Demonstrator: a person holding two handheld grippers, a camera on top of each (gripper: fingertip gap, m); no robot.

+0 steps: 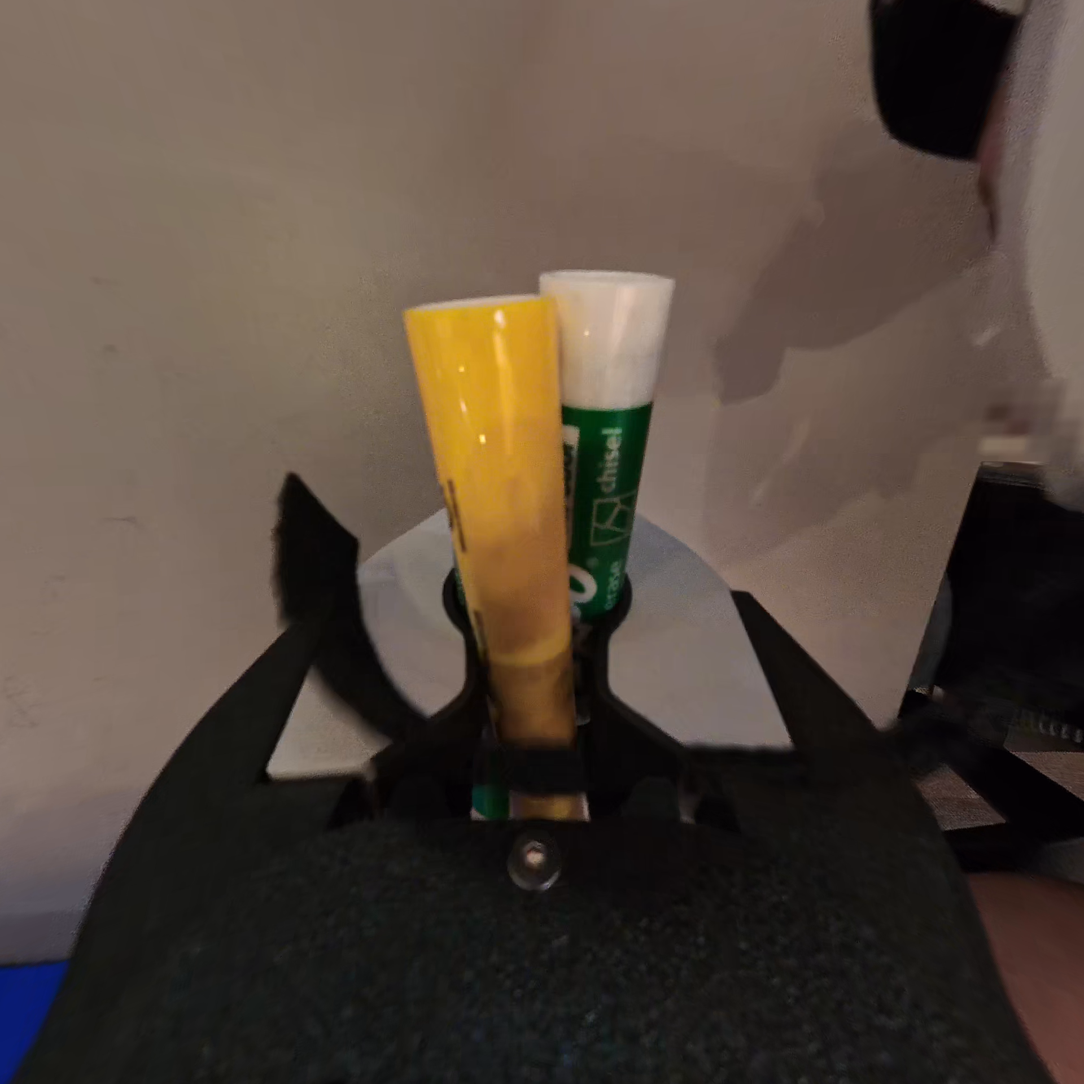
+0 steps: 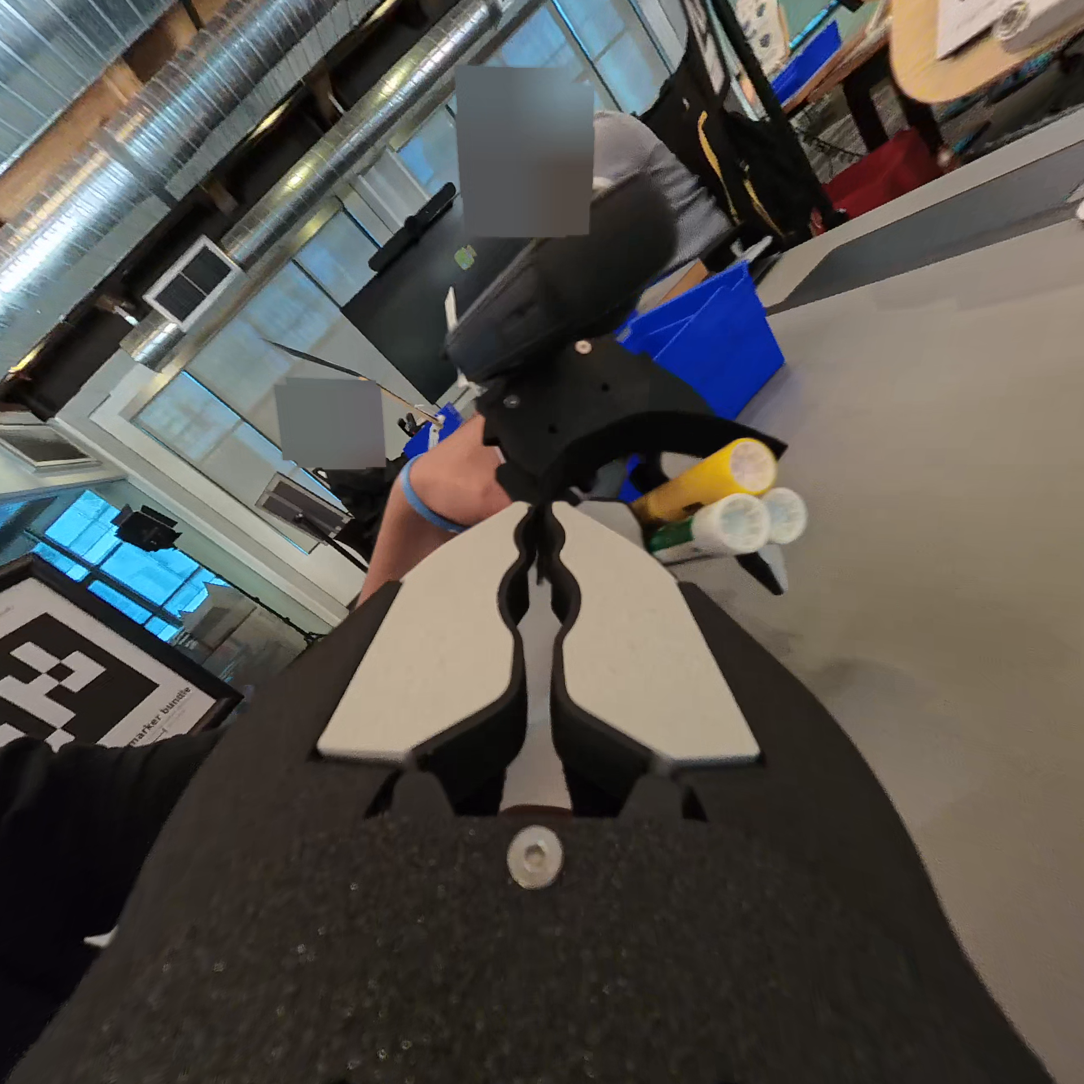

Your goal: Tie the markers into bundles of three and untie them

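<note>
My left gripper (image 1: 539,592) is shut on a bundle of markers that stand up between its fingers. A yellow marker (image 1: 498,469) is in front and a green marker (image 1: 604,487) with a white end is behind it. A black strap (image 1: 311,557) wraps the bundle low down, and one end sticks up to the left. In the right wrist view the left gripper (image 2: 586,399) holds three markers: the yellow one (image 2: 704,475), the green one (image 2: 727,525) and a third white end (image 2: 786,515). My right gripper (image 2: 537,525) is shut beside it, with a thin black strip (image 2: 537,566) pinched at its tips.
A grey table (image 2: 909,586) lies under the markers, and a blue bin (image 2: 715,340) stands behind the left gripper. A board with a black-and-white pattern (image 2: 70,686) is at the left. A person's arm (image 2: 446,487) and seated people are behind. A pale wall (image 1: 234,234) faces the left gripper. There is about 12 centimeters between the tips of the two grippers.
</note>
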